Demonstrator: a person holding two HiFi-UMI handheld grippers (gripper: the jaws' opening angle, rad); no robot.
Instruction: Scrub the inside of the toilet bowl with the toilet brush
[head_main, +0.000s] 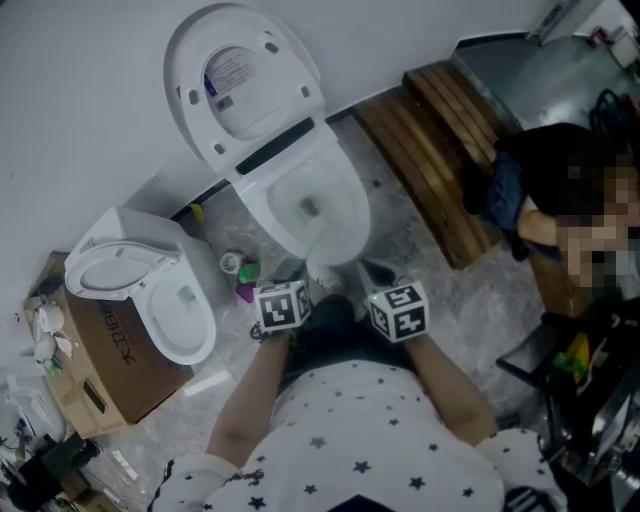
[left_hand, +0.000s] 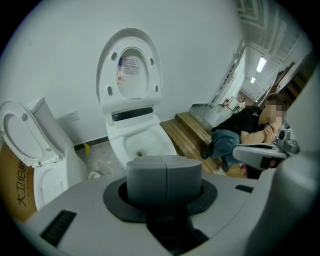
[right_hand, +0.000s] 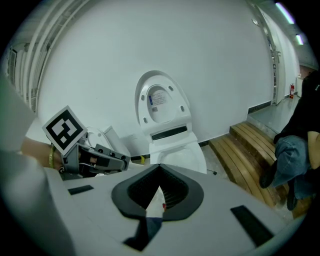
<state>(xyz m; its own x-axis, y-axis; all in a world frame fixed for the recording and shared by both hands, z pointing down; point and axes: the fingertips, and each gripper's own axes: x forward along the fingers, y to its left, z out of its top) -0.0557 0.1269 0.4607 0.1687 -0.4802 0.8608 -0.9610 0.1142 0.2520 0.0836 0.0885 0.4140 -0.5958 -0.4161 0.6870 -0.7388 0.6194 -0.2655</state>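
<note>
Two grippers, both empty, face the bowl (head_main: 312, 205) straight ahead — left gripper (left_hand: 163, 172) with jaws pressed together, right gripper (right_hand: 160, 192) with jaws parted — and the brush, not clearly seen, is perhaps among the floor items (head_main: 241, 276) at the bowl's left, nearer the left gripper.

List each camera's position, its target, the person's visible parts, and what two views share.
Head view: on the head, steeply down at the toilet; forearms show.
Left gripper view: on the left gripper, facing the toilet; shut jaws show.
Right gripper view: on the right gripper, facing the toilet; open jaws, left gripper show.
Shared: raised lid.
</note>
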